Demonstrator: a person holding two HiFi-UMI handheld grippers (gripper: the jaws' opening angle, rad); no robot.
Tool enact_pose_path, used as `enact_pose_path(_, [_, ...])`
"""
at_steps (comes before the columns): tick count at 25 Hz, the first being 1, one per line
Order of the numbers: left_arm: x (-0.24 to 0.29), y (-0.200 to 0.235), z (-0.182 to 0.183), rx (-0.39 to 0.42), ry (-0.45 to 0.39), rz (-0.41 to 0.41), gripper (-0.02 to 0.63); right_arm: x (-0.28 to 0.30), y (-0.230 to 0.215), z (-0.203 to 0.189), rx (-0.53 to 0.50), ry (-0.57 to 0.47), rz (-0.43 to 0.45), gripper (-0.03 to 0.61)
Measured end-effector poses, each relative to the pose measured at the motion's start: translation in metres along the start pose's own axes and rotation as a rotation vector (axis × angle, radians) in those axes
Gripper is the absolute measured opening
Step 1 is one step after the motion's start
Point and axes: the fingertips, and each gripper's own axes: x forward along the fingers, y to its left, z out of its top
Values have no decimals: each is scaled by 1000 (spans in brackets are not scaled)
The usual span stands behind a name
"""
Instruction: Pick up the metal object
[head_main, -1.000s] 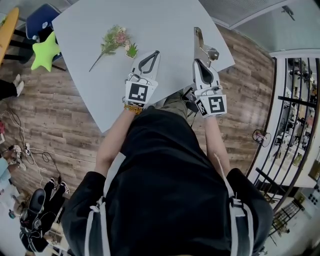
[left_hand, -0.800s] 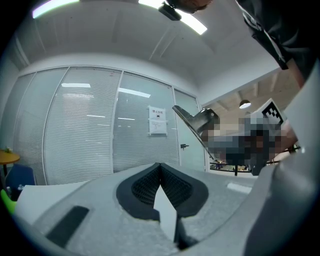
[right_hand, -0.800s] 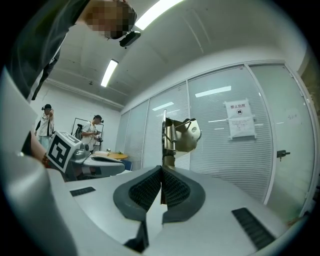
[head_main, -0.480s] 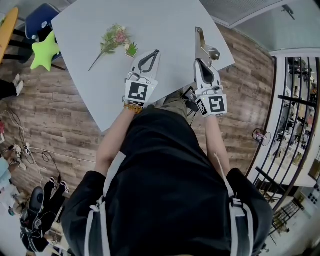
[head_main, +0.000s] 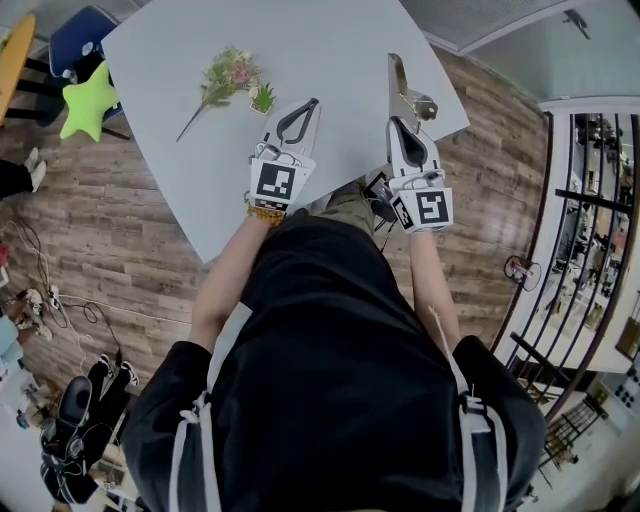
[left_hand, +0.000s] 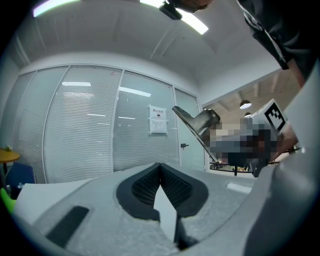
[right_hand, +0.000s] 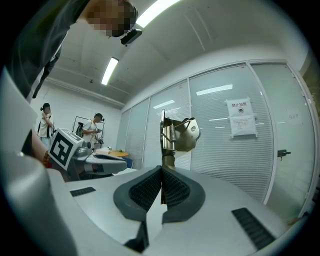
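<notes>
A flower sprig (head_main: 225, 80) lies on the far left of the grey desk (head_main: 330, 40). The left tool (head_main: 312, 104) is clenched with nothing in it. The right tool (head_main: 398, 121) is clenched on the metal object (head_main: 403, 85), which sticks out beyond its tips at the desk's right side.

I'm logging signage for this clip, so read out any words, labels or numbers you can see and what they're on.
Paper notice on the glass wall: print too small to read.
Cubes on the left gripper and right gripper: square markers only, no words.
Nothing else carries text.
</notes>
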Motion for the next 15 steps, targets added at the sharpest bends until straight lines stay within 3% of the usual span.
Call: enact_pose_path(15, [2, 4, -3, -1, 6, 0, 5, 7, 3, -7, 3, 18, 18, -2])
